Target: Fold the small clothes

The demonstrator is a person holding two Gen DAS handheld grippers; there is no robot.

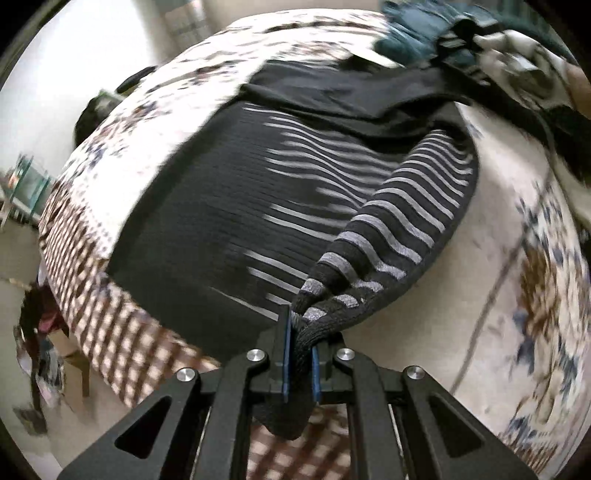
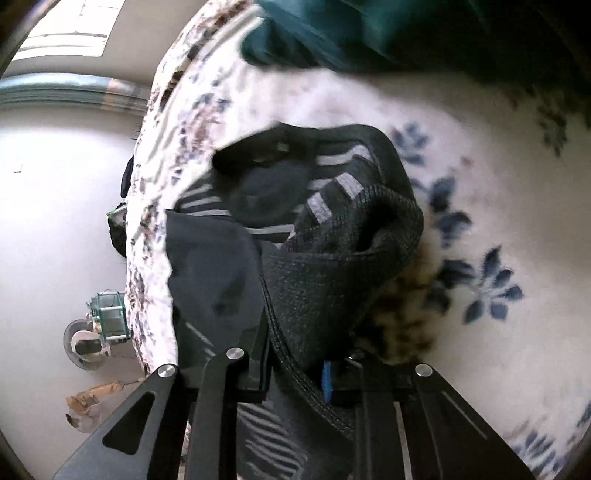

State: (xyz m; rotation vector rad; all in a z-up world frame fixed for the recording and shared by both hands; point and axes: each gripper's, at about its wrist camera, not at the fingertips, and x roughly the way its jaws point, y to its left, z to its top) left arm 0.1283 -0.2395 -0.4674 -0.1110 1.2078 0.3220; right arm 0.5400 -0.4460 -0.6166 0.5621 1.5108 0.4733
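Striped top (image 1: 258, 206), black with grey bands, spread across floral bedspread (image 1: 517, 258). Striped edge pulled up off the bed, pinched between blue pads (image 1: 286, 354) of left gripper (image 1: 300, 356), clamped tight on the knit. Dark hem of same top bunched in right gripper (image 2: 295, 373), pressed between its pads, blue one (image 2: 326, 380) showing beside the fabric. Rest of garment draped toward left edge of bed in right view. Teal cloth (image 2: 332, 33) heaped at far side, apart from top. Checked blanket (image 1: 110, 332) along near bed edge. Pale floor (image 2: 55, 221) beyond. Much motion blur.
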